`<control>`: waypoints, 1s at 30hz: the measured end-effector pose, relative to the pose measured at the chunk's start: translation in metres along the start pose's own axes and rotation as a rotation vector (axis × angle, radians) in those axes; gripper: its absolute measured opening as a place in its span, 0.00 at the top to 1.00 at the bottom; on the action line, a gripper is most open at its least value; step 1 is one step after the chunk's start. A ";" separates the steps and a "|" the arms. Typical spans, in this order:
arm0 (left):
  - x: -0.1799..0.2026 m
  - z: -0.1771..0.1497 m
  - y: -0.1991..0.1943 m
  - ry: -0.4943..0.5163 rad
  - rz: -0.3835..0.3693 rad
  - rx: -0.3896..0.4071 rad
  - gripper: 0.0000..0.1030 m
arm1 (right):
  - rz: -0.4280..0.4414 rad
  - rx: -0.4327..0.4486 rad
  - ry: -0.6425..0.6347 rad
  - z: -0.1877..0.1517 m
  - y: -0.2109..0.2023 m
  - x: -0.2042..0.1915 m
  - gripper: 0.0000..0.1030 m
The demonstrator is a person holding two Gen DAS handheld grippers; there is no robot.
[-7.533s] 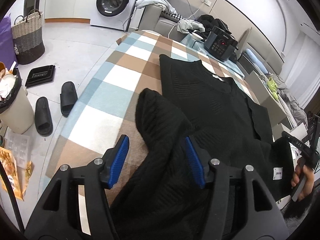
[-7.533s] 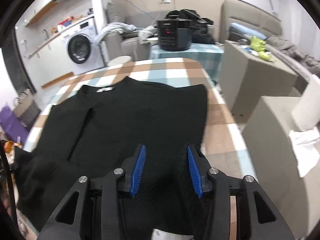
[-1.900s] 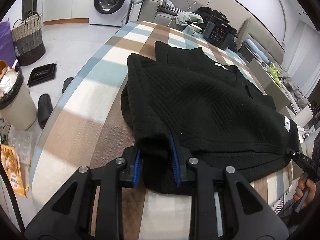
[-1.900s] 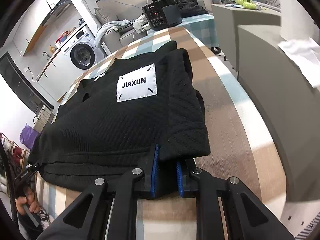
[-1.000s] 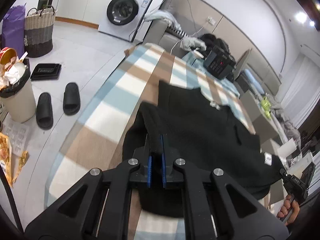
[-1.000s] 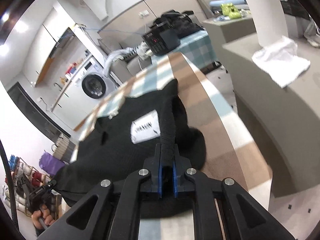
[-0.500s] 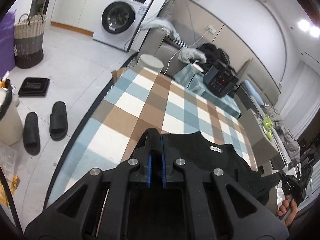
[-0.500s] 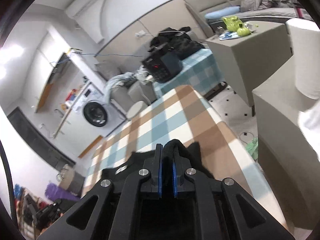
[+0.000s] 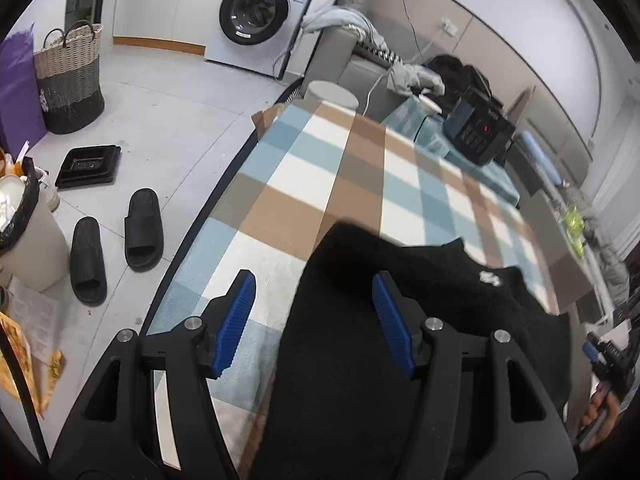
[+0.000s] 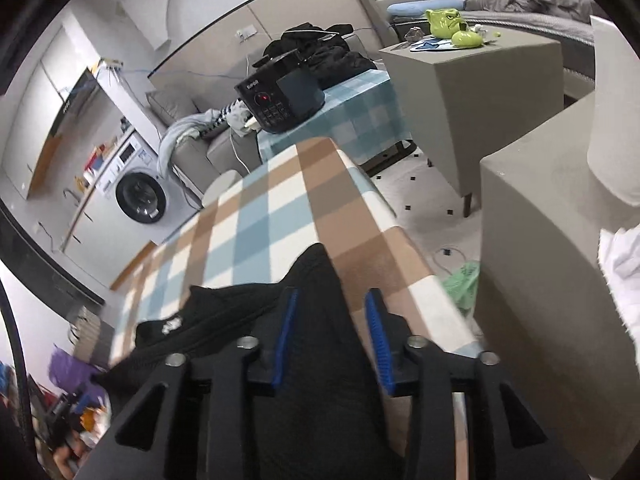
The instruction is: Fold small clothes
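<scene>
Near edge of black knitted sweater (image 9: 360,360) hidden under both tools. Bunched on blue-and-brown checked tablecloth (image 9: 340,184). Left gripper (image 9: 314,320) and right gripper (image 10: 331,336) spread wide, clamping nothing.

Black sweater (image 9: 360,340) runs off the bottom edge in both wrist views; its near hem is hidden under the gripper bodies. White neck label (image 9: 489,277) too blurred to read. Far-right hand (image 9: 600,412) is clipped by the fisheye rim and smeared.
</scene>
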State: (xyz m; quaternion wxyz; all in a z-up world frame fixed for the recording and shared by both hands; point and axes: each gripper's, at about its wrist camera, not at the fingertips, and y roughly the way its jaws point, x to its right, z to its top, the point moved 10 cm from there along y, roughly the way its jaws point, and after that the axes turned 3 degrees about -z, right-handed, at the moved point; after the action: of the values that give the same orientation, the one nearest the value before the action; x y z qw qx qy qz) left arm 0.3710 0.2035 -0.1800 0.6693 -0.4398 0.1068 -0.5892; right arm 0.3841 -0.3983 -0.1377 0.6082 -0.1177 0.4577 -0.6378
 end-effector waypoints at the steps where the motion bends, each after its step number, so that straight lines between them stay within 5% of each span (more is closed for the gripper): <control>1: 0.000 -0.002 0.006 0.005 0.002 -0.017 0.44 | 0.000 -0.014 -0.010 -0.002 0.004 0.000 0.56; 11: 0.009 -0.005 0.060 0.062 0.017 -0.089 0.44 | -0.007 -0.119 -0.011 -0.005 0.060 -0.008 0.56; 12: 0.010 -0.004 0.061 0.064 0.022 -0.083 0.50 | -0.015 -0.120 -0.017 -0.003 0.063 -0.009 0.56; 15: 0.010 0.003 0.065 0.075 0.024 -0.054 0.90 | -0.032 -0.124 -0.050 0.000 0.074 -0.013 0.57; 16: 0.010 0.004 0.065 0.074 0.024 -0.041 0.95 | -0.038 -0.115 -0.065 0.002 0.075 -0.015 0.58; 17: 0.009 0.007 0.064 0.071 0.026 -0.029 0.97 | -0.041 -0.100 -0.086 0.004 0.076 -0.017 0.73; 18: 0.008 0.008 0.061 0.070 0.023 -0.017 0.98 | -0.036 -0.083 -0.110 0.005 0.075 -0.020 0.85; 20: 0.008 0.011 0.057 0.063 0.007 -0.002 1.00 | -0.022 -0.050 -0.123 0.008 0.070 -0.023 0.90; 30: 0.014 0.026 0.017 0.029 -0.046 0.100 1.00 | 0.026 0.064 -0.140 0.024 0.027 -0.038 0.92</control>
State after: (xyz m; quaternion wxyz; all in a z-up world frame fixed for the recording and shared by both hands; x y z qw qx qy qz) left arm 0.4043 0.2020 -0.1717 0.6751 -0.3993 0.0767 -0.6156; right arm 0.4280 -0.3707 -0.1285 0.6504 -0.1362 0.3950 -0.6344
